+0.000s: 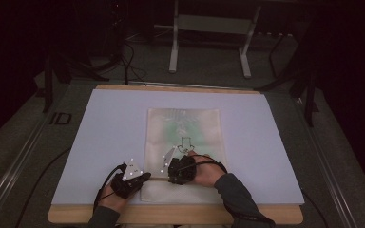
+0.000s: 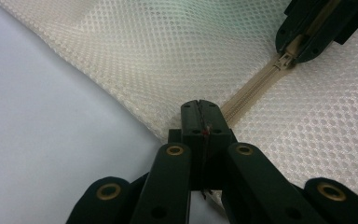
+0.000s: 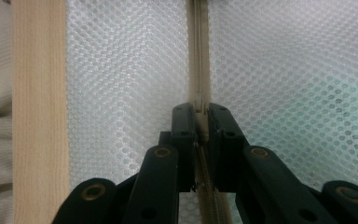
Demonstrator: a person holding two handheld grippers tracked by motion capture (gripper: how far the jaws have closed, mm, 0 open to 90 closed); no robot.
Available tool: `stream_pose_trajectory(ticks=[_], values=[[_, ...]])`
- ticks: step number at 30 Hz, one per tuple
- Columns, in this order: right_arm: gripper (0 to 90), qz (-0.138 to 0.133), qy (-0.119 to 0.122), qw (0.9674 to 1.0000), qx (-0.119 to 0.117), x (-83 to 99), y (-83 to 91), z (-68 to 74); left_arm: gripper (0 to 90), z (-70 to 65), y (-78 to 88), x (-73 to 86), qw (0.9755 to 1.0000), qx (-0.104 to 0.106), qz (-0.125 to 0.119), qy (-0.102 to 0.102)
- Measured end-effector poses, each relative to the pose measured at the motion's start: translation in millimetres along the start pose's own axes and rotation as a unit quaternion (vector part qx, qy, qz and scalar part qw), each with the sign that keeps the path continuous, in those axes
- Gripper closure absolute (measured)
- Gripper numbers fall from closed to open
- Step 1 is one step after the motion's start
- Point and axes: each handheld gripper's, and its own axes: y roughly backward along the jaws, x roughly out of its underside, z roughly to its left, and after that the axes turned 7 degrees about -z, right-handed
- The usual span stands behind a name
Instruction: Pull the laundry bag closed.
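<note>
On the pale table mat (image 1: 104, 142) a mesh zip bag (image 1: 185, 123) lay flat, the left gripper (image 2: 199, 109) clamped on the end of its zipper (image 2: 254, 86) and the right gripper (image 3: 200, 114) pinched on the zipper pull (image 3: 199, 100).

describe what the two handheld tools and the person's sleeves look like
Both are black. The left tool carries a grey three-cornered plate with small white dots, and a black cable trails from it. The right tool has a black cable looping over the hand. Up close, the linkage arms show brass-coloured rivets. The sleeves are dark grey.
</note>
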Motion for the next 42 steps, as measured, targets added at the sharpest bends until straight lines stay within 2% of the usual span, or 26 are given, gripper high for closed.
stream_pose_trajectory(ticks=[23,42], values=[[82.1,0.007,-0.006,1.0000,0.002,7.7,6.3,-1.1,89.5,0.4,-0.1,0.1,1.0000,0.001,-0.001,0.005],[82.1,0.003,-0.012,0.9999,0.001,13.7,11.5,-2.1,89.5,0.8,0.0,0.2,1.0000,0.002,-0.001,0.007]])
